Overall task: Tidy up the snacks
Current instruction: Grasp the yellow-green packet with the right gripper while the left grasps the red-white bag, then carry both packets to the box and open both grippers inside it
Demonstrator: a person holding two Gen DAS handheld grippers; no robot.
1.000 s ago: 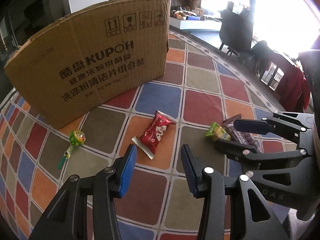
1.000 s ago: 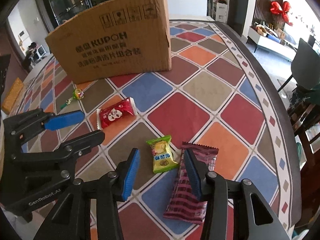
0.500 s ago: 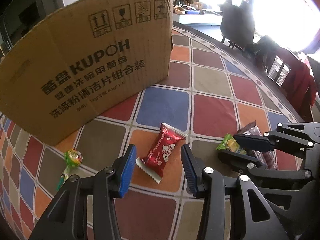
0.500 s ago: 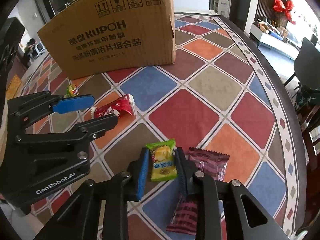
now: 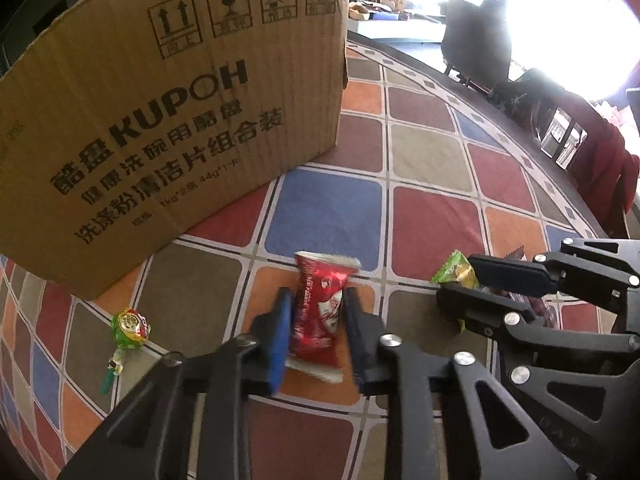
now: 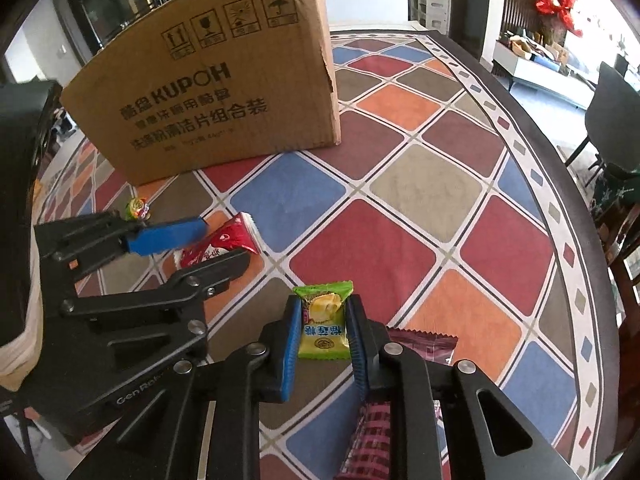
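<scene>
Snacks all lie before the box point(image 5: 172, 120), none stowed: left gripper point(image 5: 316, 328) closing on the red pack point(image 5: 318, 312), right gripper point(image 6: 323, 334) clamping the green pack point(image 6: 323, 322), lollipop point(image 5: 129, 326) and maroon bar point(image 6: 420, 348) untouched.

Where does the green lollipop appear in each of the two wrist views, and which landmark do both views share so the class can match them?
Left wrist view: the green lollipop lies at lower left on the tablecloth, below the cardboard box.
Right wrist view: the green lollipop shows at middle left, just above the left gripper's blue finger.
Shared landmark: the cardboard box, standing behind the lollipop in both.
</scene>
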